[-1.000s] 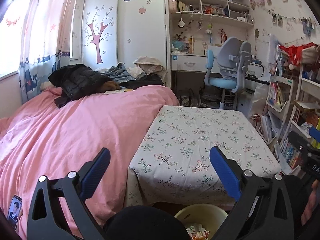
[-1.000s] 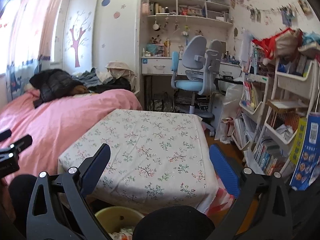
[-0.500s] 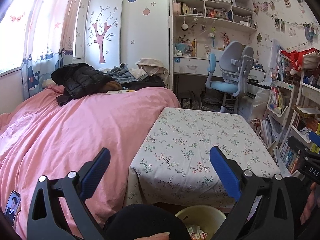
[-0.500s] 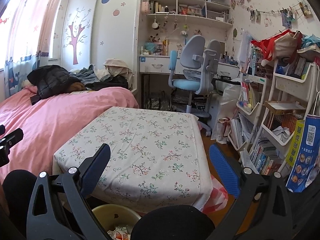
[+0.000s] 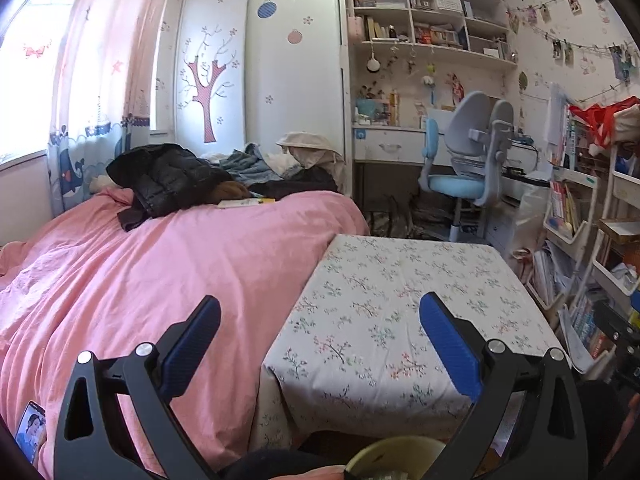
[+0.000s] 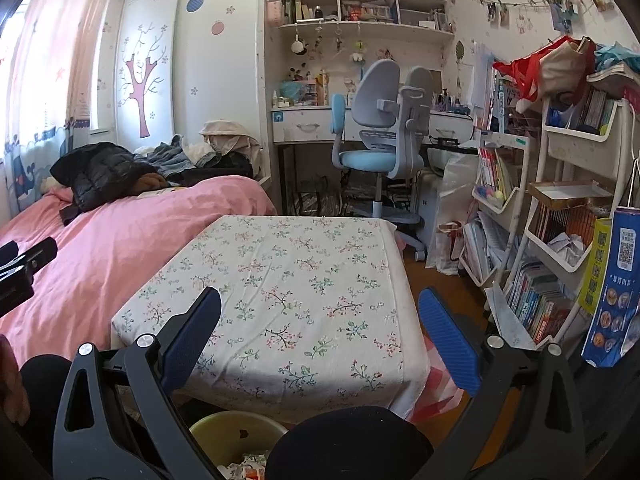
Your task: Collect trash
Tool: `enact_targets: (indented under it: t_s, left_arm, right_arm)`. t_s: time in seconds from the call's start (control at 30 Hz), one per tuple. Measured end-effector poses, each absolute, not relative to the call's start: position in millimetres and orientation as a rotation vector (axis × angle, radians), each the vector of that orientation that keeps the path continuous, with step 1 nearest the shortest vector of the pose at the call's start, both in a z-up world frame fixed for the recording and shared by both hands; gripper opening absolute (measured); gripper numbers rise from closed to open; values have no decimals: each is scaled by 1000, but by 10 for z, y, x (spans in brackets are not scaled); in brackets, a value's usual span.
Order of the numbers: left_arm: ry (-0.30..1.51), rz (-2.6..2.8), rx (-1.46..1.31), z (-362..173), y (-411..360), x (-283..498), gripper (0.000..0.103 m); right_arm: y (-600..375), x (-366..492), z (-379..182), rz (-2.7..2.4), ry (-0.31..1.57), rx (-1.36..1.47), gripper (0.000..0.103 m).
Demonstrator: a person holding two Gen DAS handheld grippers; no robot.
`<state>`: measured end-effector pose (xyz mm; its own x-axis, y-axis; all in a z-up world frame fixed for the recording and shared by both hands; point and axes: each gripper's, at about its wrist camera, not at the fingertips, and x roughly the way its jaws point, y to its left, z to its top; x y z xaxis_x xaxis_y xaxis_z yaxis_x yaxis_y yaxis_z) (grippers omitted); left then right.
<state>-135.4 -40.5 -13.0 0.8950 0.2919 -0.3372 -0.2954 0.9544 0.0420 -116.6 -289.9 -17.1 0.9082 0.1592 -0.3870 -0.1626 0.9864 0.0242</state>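
Trash (image 6: 248,464) in bin (image 6: 224,426) lies below right hand-held gripper (image 6: 320,336).

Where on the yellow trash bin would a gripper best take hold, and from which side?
Probably the rim of the yellow trash bin, from above. It stands upright with its mouth open, below the near edge of the floral-cloth table, so the thin rim is the only part a jaw could straddle. Wrappers lie inside. Both the left gripper and the right gripper are open and empty.
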Motion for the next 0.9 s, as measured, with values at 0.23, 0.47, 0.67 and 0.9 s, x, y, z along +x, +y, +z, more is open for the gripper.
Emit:
enact_targets:
  t_s: [0.23, 0.47, 0.67, 0.9]
  left_arm:
    - [336, 301, -5, -148, -410, -1374, 95]
    - [306, 315, -98, -128, -258, -1456, 95]
    - [289, 320, -90, -121, -287, -1465, 95]
    - [277, 334, -94, -115, -285, -1485, 95]
  right_arm:
    - [-2854, -1156, -173, 167, 400, -31, 96]
    - [-2852, -1152, -196, 161, 407, -19, 96]
    - [-2862, -1158, -202, 160, 409, -24, 96]
    - [-2874, -1160, -194, 159, 408, -21, 96]
